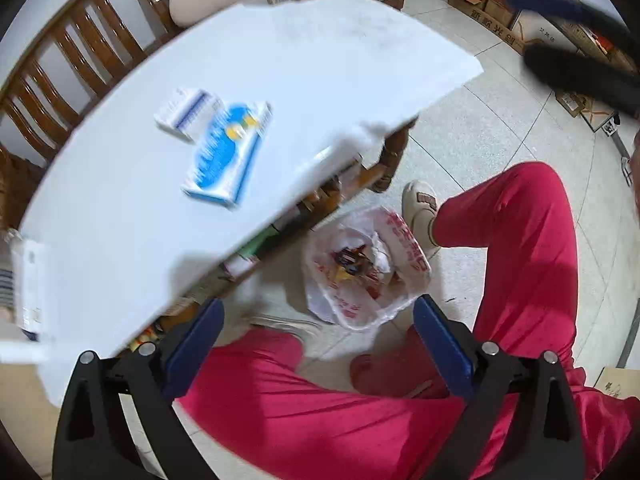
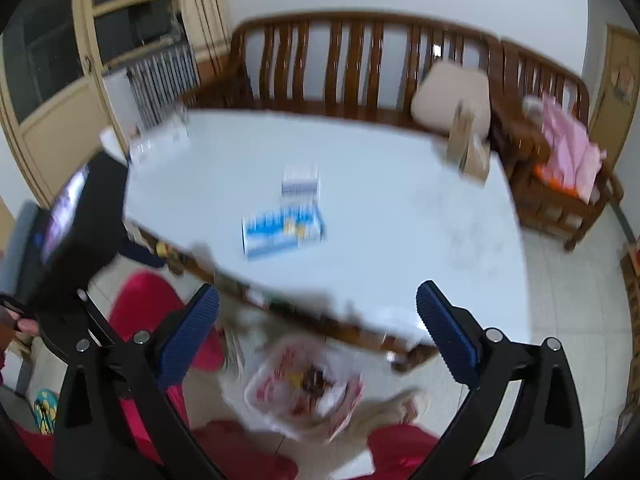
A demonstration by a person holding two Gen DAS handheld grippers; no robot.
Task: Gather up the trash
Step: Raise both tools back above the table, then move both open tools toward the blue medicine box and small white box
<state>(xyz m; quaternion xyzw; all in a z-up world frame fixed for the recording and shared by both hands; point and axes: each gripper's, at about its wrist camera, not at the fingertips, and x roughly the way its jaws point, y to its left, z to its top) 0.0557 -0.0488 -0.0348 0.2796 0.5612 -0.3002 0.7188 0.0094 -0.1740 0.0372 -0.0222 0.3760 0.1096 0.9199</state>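
A blue and white box (image 1: 226, 154) lies on the white table (image 1: 320, 64), with a smaller white box (image 1: 186, 114) touching its far end. Both show in the right wrist view, the blue box (image 2: 282, 232) and the small box (image 2: 300, 184). A white plastic bag with red print (image 1: 366, 268), holding trash, sits open on the floor by the table's edge; it also shows in the right wrist view (image 2: 304, 392). My left gripper (image 1: 318, 344) is open and empty above the bag. My right gripper (image 2: 318, 328) is open and empty over the table's near edge.
A wooden bench (image 2: 360, 60) with a beige cushion (image 2: 452, 100) stands behind the table. Cardboard boxes (image 1: 492, 0) sit on the tiled floor. The person's red-trousered legs (image 1: 520, 248) flank the bag. A brown box (image 2: 472, 152) stands at the table's far corner.
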